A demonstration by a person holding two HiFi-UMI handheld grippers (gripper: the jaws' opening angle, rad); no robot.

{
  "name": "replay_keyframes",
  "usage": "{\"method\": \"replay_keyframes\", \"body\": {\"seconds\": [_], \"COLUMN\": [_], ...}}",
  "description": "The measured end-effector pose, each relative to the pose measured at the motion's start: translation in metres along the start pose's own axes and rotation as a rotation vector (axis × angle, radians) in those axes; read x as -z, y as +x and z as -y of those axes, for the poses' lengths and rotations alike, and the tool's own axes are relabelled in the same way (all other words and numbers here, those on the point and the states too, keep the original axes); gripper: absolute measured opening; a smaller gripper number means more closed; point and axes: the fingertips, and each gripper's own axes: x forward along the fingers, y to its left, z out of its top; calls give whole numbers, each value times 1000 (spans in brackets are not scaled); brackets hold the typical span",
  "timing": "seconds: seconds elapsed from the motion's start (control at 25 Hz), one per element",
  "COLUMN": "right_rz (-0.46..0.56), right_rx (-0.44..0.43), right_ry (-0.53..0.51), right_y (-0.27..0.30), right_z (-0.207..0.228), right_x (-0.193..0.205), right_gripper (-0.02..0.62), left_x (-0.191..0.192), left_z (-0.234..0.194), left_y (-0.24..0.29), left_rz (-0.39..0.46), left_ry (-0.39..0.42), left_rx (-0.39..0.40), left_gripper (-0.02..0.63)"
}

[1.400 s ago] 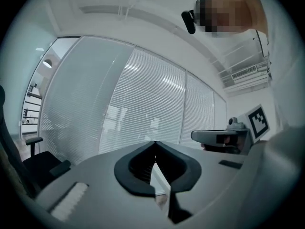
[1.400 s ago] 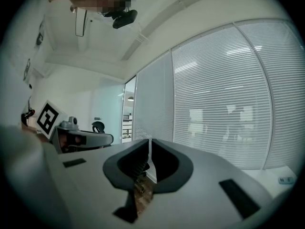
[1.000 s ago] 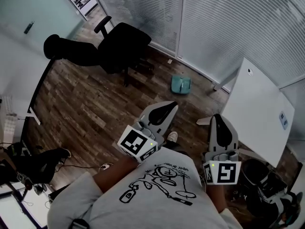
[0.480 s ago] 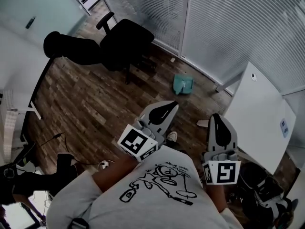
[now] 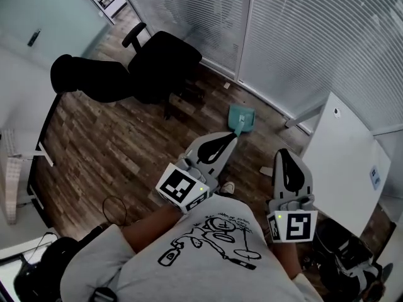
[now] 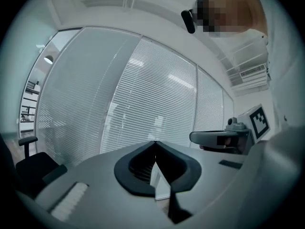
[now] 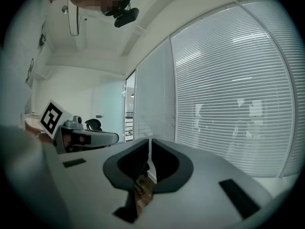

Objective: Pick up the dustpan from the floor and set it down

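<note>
Teal dustpan (image 5: 240, 118) seen lying on wood floor (image 5: 113, 143), near blind-covered glass wall (image 5: 302, 36), between black office chair (image 5: 165, 61) and white table (image 5: 343, 159). Left gripper (image 5: 228, 138) held above floor, jaws pressed together, nothing pinched. Right gripper (image 5: 286, 156) likewise closed, empty. Dustpan touched by neither.

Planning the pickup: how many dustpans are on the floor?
1. The teal dustpan lies on the wood floor by the blinds, ahead of the left gripper. Furniture could hide others.
</note>
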Motion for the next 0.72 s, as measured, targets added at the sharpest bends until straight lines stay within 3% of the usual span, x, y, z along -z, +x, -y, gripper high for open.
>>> {"method": "replay_keyframes", "body": {"seconds": [0.4,0.72], "right_rz": [8,5], "right_rx": [7,29], "right_ry": [-20,-18], "right_y": [75,110], "right_z": [-1,-2], "right_x": [-21,-28], "right_gripper": [17,17], "left_x": [-25,-33], "left_z": [-74,-105], "left_y": [25,35], "left_rz": [18,21], "left_ry": [6,-1], "left_rx": [6,29], "left_gripper": [2,2]}}
